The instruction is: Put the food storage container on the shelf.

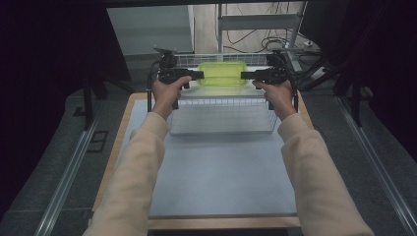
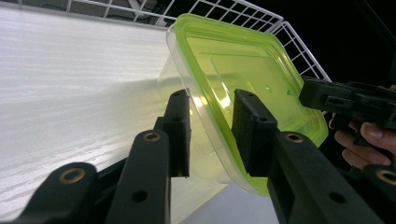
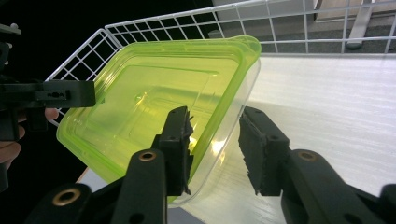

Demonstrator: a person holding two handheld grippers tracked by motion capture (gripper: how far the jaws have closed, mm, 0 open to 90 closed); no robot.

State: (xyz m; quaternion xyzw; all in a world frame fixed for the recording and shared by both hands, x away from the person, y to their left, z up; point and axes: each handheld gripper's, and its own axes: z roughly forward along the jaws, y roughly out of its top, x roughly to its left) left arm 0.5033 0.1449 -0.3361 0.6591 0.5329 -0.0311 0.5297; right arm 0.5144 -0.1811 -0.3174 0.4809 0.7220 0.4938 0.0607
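A clear container with a yellow-green lid (image 1: 222,73) hangs over the back of a white wire basket (image 1: 221,102), held at both ends. My left gripper (image 1: 196,74) is shut on its left edge. In the left gripper view one jaw lies on the lid (image 2: 243,70) and the other against the clear wall, either side of the gripper's midpoint (image 2: 212,99). My right gripper (image 1: 246,75) grips the opposite edge. In the right gripper view its jaws straddle the rim (image 3: 217,114) of the container (image 3: 154,93), which is tilted.
The basket's wire walls (image 2: 289,37) (image 3: 154,23) rise close behind the container, above its pale floor (image 2: 70,84). A grey mat (image 1: 221,172) covers the wooden table in front. Dark curtains flank the table; cables and a metal frame (image 1: 255,22) stand behind.
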